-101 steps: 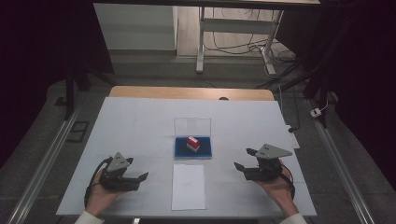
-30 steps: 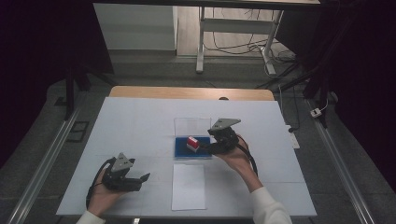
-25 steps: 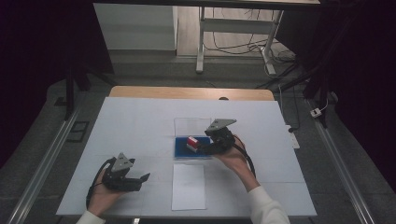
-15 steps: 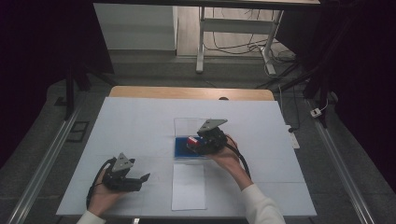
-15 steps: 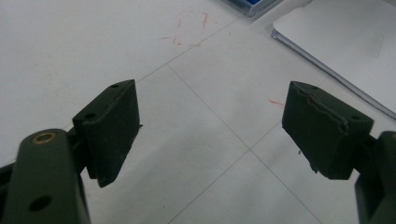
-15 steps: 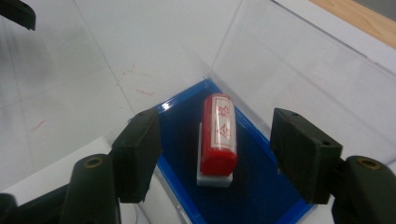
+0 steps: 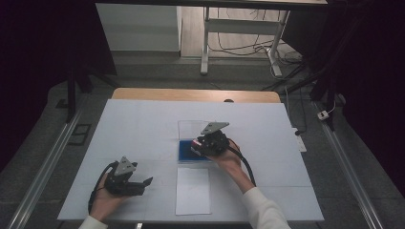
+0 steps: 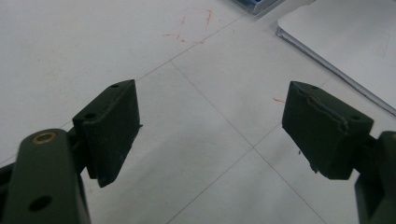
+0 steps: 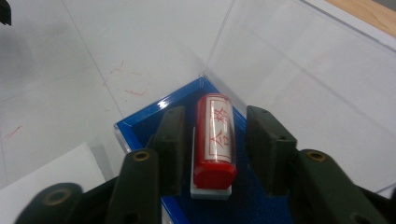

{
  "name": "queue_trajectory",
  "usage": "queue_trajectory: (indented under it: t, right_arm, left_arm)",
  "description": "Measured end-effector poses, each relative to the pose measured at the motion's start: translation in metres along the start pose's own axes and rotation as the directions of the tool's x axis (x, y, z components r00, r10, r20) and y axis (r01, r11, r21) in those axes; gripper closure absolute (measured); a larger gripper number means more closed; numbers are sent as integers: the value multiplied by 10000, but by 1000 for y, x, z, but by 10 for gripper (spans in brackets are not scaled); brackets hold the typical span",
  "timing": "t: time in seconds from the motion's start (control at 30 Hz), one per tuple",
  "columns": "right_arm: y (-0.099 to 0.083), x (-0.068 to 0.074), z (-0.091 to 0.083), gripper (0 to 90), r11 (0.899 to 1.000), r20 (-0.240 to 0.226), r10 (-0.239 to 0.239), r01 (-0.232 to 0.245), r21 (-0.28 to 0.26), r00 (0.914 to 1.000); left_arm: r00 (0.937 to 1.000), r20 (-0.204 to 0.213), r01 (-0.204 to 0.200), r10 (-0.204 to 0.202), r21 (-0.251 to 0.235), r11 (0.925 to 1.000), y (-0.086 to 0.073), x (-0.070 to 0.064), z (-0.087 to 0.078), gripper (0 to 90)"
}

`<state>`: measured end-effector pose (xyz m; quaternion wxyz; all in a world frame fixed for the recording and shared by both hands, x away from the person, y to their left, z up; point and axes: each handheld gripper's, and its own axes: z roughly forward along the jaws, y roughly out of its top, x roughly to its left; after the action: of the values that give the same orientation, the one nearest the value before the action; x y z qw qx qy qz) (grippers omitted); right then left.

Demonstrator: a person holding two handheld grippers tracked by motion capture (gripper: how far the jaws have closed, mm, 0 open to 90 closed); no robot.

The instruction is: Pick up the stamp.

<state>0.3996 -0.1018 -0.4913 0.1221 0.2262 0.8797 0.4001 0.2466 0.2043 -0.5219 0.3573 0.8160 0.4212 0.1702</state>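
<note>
Right gripper [image 9: 214,140] is down over the blue tray [image 9: 140,122], jaws apart and straddling the red stamp [image 9: 214,142]. The stamp lies between the two pads, one on each side, with a gap showing on the right; whether the left pad touches it I cannot tell. No squeeze on it yet. The stamp sits on a white base inside the tray, its label facing up, and the tray's clear lid [image 9: 299,70] stands open just beyond the jaws. In the high view the right gripper [image 7: 203,144] covers the tray [image 7: 185,153]. Left gripper [image 8: 210,135] rests wide open over the bare white table [image 8: 93,42], with the paper sheet [image 8: 345,46] ahead to its right.
</note>
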Motion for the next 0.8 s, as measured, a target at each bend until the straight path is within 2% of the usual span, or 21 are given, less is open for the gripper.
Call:
queue_trajectory:
  t: [0.17,0.3,0.63,0.8]
  right_arm:
    - [-1,1,3,656,9999,71,-107,106,111,9999]
    - [-1,1,5,685,9999,90,-8,7,124,10000]
    - [-1,2,3,689,9999,62,35,-36,101,10000]
    - [1,2,-2,690,9996,-47,185,-186,-214,9998]
  left_arm:
    - [10000,-16,0,0,16,10000,0,1,0,195]
    - [10000,-45,19,-18,10,10000,-1,1,0,195]
    - [10000,-10,19,-19,27,10000,-1,3,0,195]
    - [10000,-37,32,-32,28,10000,-2,3,0,195]
